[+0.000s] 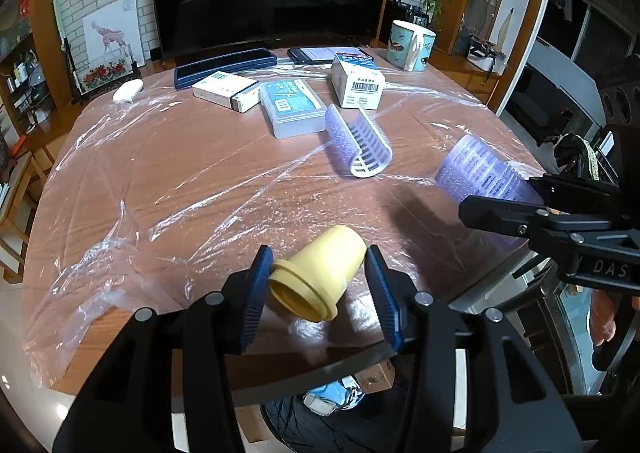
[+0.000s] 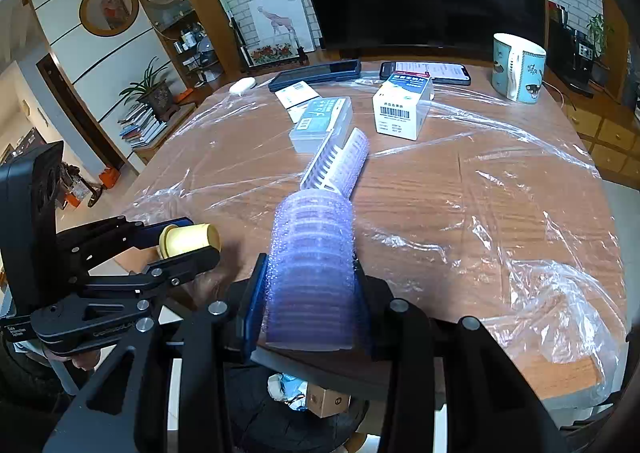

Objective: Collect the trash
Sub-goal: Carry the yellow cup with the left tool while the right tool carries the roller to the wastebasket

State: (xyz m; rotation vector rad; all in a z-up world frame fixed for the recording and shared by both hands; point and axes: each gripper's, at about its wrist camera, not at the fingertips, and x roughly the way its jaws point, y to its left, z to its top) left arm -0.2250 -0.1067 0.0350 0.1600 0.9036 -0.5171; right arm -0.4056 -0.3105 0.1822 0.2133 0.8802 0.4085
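Observation:
My left gripper (image 1: 318, 287) is shut on a yellow plastic cup (image 1: 320, 273), lying sideways between its blue pads near the table's front edge; it also shows in the right wrist view (image 2: 190, 239). My right gripper (image 2: 310, 299) is shut on a purple hair roller (image 2: 312, 265), also seen in the left wrist view (image 1: 486, 173) at the right. A split purple roller with a white inner comb (image 1: 358, 141) lies mid-table. Below the table edge a dark trash bin (image 1: 344, 421) holds crumpled wrappers and a small box.
The wooden table (image 1: 192, 157) is covered with wrinkled clear film. At the back stand white medicine boxes (image 1: 358, 81), a clear plastic case (image 1: 294, 107), two phones, a white mouse (image 1: 128, 90) and a blue mug (image 1: 410, 46). A TV stands behind.

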